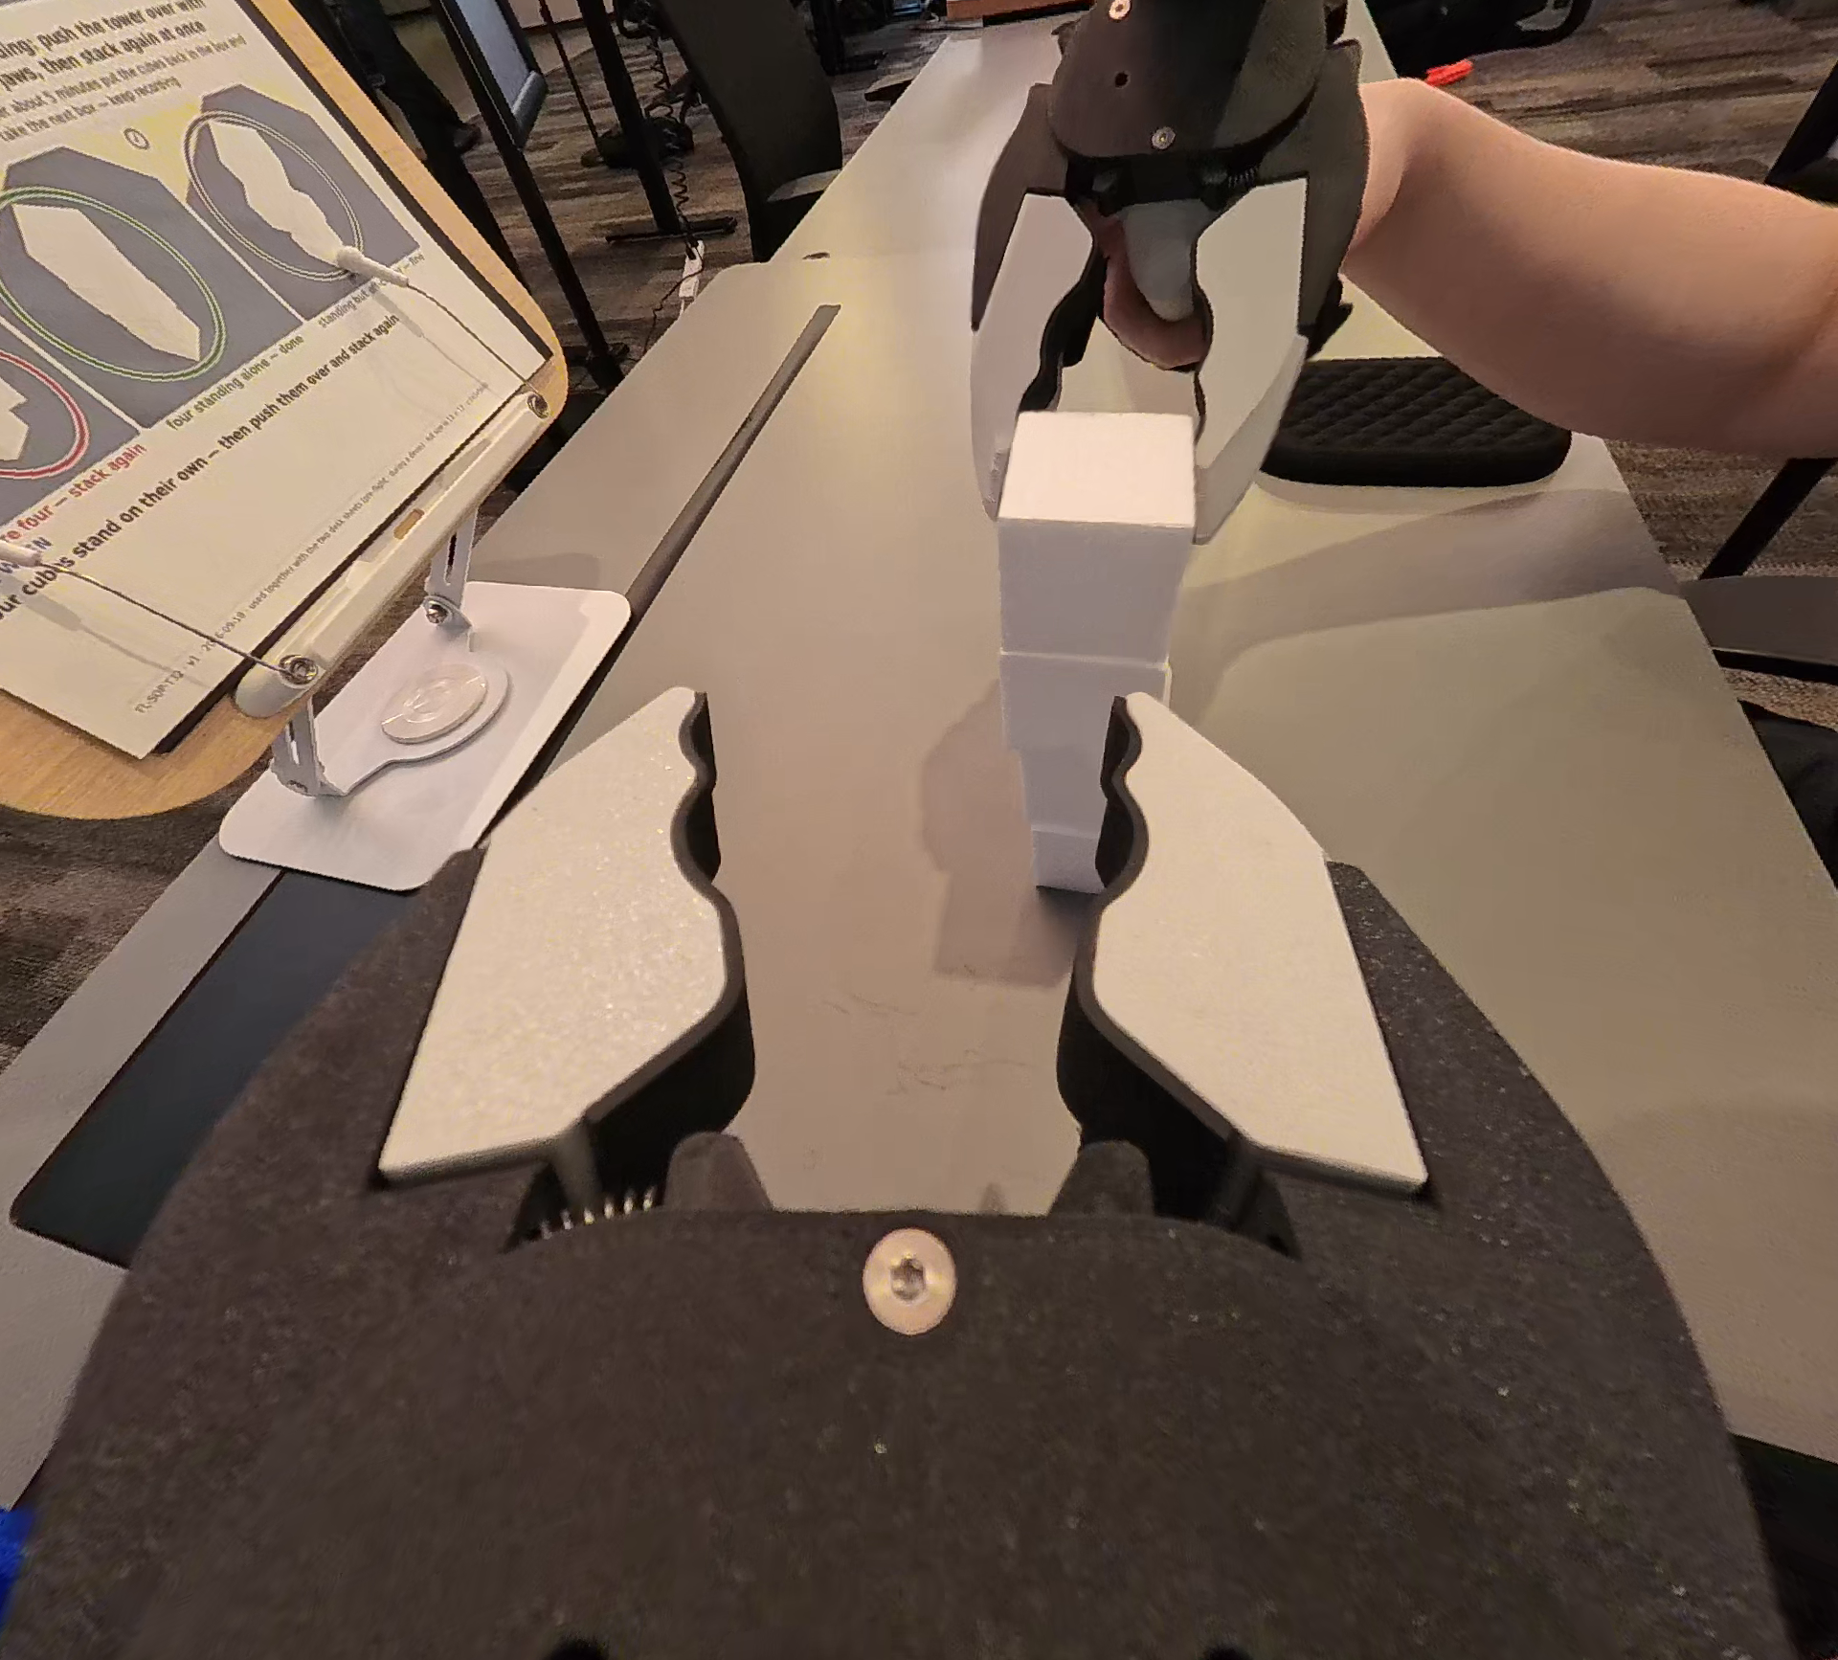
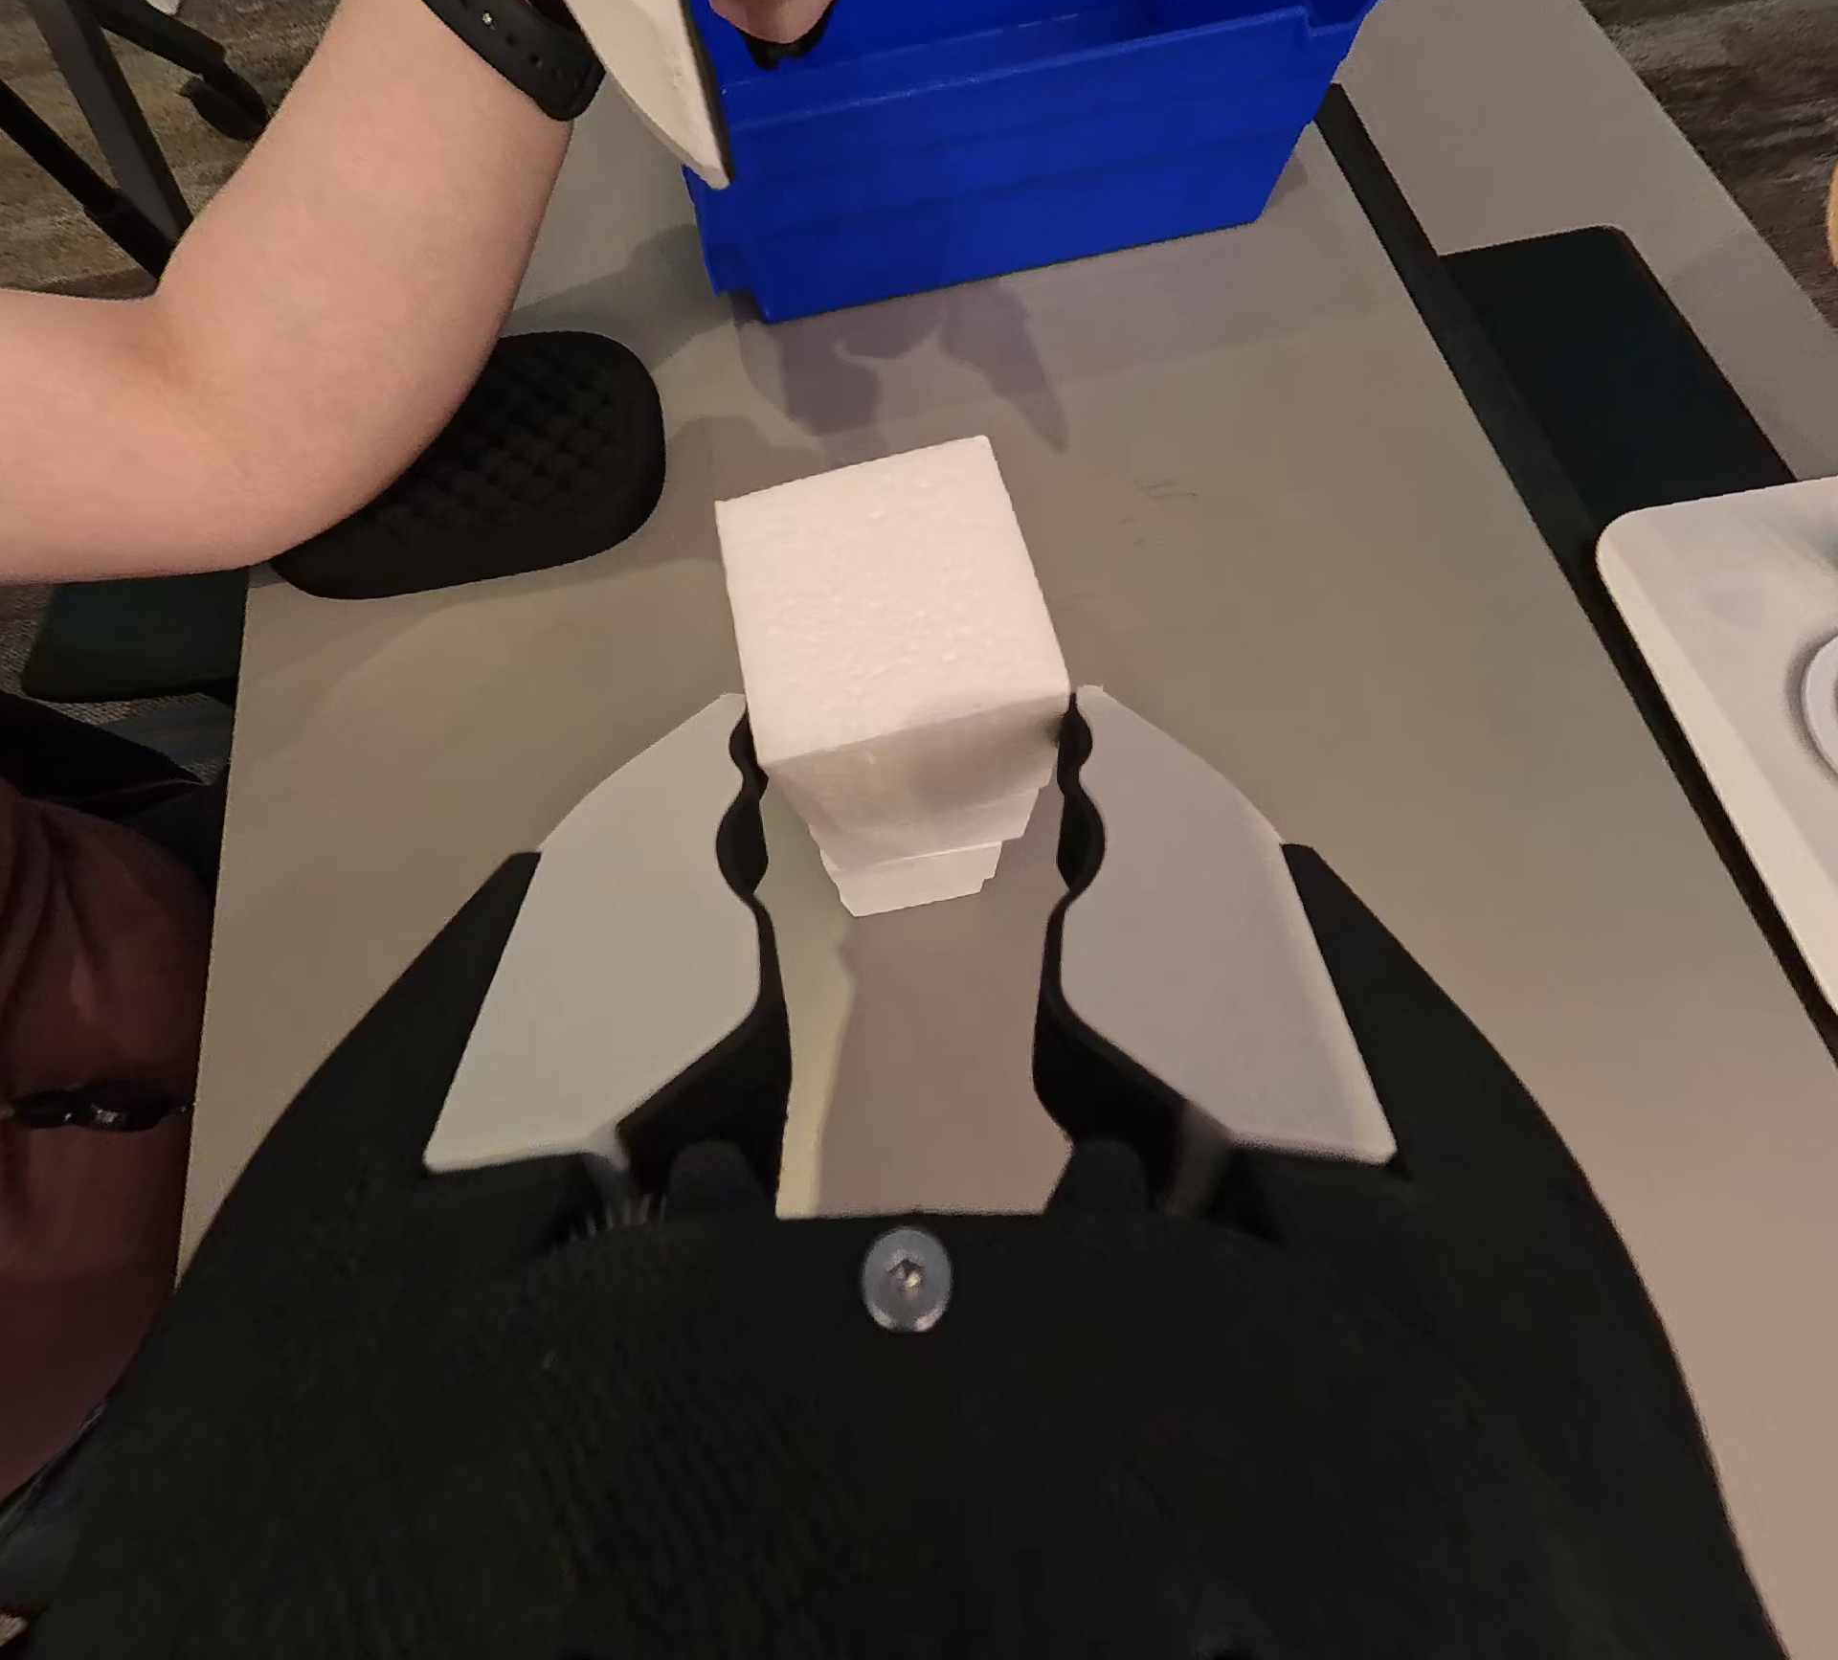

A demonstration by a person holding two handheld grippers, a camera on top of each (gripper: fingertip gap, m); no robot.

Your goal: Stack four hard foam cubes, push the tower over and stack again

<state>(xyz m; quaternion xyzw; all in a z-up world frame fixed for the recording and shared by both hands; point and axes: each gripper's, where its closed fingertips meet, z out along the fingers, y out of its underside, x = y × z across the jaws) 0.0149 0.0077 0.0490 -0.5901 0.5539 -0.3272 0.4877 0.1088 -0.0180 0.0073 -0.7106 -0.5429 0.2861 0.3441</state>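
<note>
Up close in right wrist view: right gripper (image 2: 905,717) fingers spread either side of top cube (image 2: 865,598), tips just beside it; whether touching, can't tell. Below that, tower (image 2: 895,817) of white foam cubes standing on grey counter (image 2: 1243,618), lower cubes slightly offset. Beyond tower: black pad (image 2: 497,458) w/ forearm resting on it, then blue bin (image 2: 995,150) at far end. Above bin, left gripper (image 2: 845,51) hanging, fingers spread, pinching nothing.

Left wrist view, near to far: left gripper (image 1: 910,757) fingers wide apart, tower (image 1: 1084,667) just past right fingertip, four cubes upright. Right gripper (image 1: 1094,478) over tower top, fingers straddling top cube (image 1: 1094,498). Off to left, instruction sheet on stand (image 1: 199,319), base plate (image 1: 418,717) on counter (image 1: 845,518).
</note>
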